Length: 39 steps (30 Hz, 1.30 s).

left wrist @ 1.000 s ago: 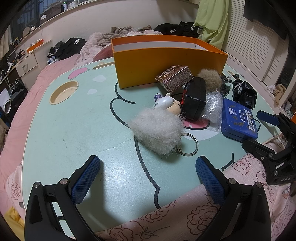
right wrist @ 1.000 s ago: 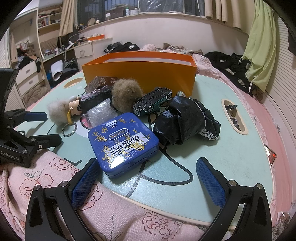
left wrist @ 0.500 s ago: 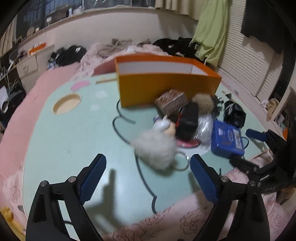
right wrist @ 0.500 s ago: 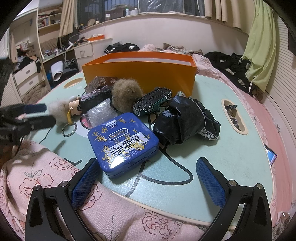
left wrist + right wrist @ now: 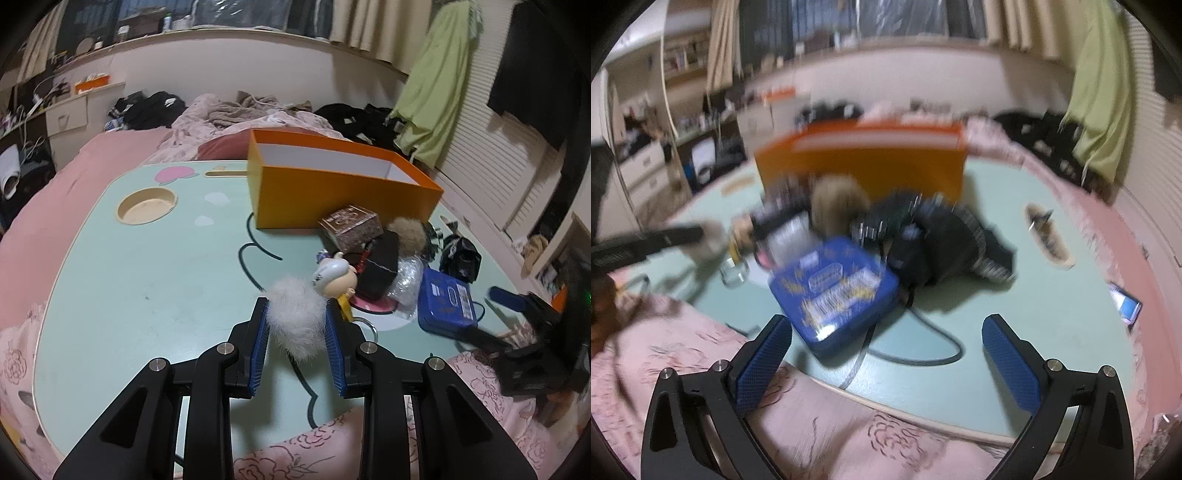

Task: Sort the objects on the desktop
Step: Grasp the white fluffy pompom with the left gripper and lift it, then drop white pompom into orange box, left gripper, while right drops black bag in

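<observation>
since a second ago my left gripper (image 5: 297, 325) has advanced and is closing on the white pompom (image 5: 295, 321) between its fingers, right gripper (image 5: 886, 354) wide and empty; its attached doll (image 5: 334, 278) and ring could snag the pile.

On the tabletop (image 5: 147, 280), the open box (image 5: 332, 192) stands at the back. Before it lie a small carton (image 5: 351, 223) and doll (image 5: 334, 275) (touching the fur pompom (image 5: 295, 319)); the flat tin (image 5: 447, 301) lies to their right.

surface: mint table (image 5: 147, 280) | on it: orange box (image 5: 332, 192), blue tin (image 5: 445, 299), brown carton (image 5: 351, 223)
</observation>
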{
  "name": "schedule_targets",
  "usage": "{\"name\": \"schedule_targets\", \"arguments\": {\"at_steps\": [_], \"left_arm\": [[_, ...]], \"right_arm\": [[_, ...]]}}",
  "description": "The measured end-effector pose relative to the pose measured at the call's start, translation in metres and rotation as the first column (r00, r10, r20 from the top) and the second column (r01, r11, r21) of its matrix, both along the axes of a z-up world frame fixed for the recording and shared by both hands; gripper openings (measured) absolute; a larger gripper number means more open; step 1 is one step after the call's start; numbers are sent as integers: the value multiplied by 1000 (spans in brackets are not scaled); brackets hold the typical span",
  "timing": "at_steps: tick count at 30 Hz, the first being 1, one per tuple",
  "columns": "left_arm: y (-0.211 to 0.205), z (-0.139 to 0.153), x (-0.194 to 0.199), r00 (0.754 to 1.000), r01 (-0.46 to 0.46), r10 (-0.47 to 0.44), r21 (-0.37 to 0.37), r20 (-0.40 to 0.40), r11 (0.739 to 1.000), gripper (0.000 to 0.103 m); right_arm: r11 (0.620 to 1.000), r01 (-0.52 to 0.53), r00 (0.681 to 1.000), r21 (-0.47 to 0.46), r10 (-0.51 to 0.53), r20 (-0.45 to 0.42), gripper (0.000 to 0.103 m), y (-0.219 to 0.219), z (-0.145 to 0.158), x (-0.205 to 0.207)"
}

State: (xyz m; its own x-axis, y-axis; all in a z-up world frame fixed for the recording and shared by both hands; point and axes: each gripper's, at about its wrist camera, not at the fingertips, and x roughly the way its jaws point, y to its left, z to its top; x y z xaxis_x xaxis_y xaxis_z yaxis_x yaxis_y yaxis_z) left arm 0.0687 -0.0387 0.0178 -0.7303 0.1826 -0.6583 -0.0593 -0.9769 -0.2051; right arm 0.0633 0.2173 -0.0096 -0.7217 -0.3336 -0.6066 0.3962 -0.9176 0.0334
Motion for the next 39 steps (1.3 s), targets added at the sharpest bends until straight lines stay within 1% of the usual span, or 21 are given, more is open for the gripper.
{"name": "schedule_targets", "arguments": {"at_steps": [2, 4, 5, 6, 7, 8, 13, 14, 17, 19, 20, 21, 22, 24, 25, 26, 29, 33, 35, 37, 39], "left_arm": [[0, -1, -1, 1000, -3, 3, 0, 7, 1000, 30], [3, -1, -1, 1000, 4, -4, -16, 11, 1000, 30], [5, -1, -1, 1000, 6, -5, -24, 10, 1000, 30], [6, -1, -1, 1000, 7, -6, -29, 10, 1000, 30], [6, 0, -1, 1000, 7, -6, -31, 9, 999, 30], [6, -1, -1, 1000, 6, -5, -31, 10, 999, 30], [5, -1, -2, 1000, 7, -6, -29, 15, 1000, 30], [5, -1, -2, 1000, 8, -8, -32, 15, 999, 30], [6, -1, -2, 1000, 10, -9, -33, 16, 999, 30], [6, -1, -2, 1000, 9, -8, -31, 16, 999, 30], [6, -1, -2, 1000, 12, -11, -30, 16, 999, 30], [6, -1, -2, 1000, 12, -12, -31, 15, 999, 30], [6, -1, -2, 1000, 12, -12, -31, 15, 999, 30], [6, -1, -2, 1000, 13, -12, -29, 13, 1000, 30], [6, -1, -1, 1000, 13, -12, -29, 11, 1000, 30], [5, 0, -1, 1000, 10, -10, -30, 9, 1000, 30], [5, 5, 3, 1000, 0, 0, -37, -16, 999, 30], [4, 14, 5, 999, 0, -2, -42, -42, 999, 30], [3, 20, 2, 999, 5, -6, -25, -47, 1000, 30], [2, 27, -3, 999, 13, -13, 2, -52, 1000, 30], [3, 39, -12, 998, 13, -14, -7, -67, 1000, 30]], "right_arm": [[998, 28, 996, -53, -32, -88, 103, 11, 12, 13], [992, 97, 987, -83, -106, -117, 103, 22, 19, 17], [988, 128, 985, -88, -137, -106, 102, 25, 19, 15], [983, 158, 983, -98, -167, -82, 98, 29, 17, 10], [978, 173, 982, -113, -180, -51, 93, 32, 14, 4], [976, 176, 984, -128, -180, -18, 91, 34, 13, -2], [966, 181, 983, -185, -174, 54, 89, 24, 28, -23], [967, 178, 984, -184, -171, 55, 89, 22, 31, -29], [969, 211, 977, -127, -205, 55, 89, 10, 34, -45], [960, 264, 960, -97, -252, 122, 89, 9, 25, -65], [955, 279, 948, -100, -258, 186, 88, 9, 17, -75], [954, 283, 939, -94, -256, 227, 74, 13, 10, -80], [954, 285, 937, -87, -259, 235, 59, 13, 8, -81], [956, 276, 942, -103, -248, 227, 39, 15, 9, -76], [955, 264, 945, -138, -228, 234, 37, 18, 10, -74], [950, 257, 950, -175, -215, 228, 37, 22, 11, -69], [943, 246, 959, -225, -204, 195, 37, 29, 19, -58], [940, 208, 976, -270, -180, 122, 37, 31, 41, -46], [941, 174, 984, -290, -153, 94, 37, 28, 52, -48], [949, 143, 990, -283, -133, 55, 37, 21, 67, -50], [959, 125, 992, -255, -124, 19, 37, 9, 82, -60]]}}
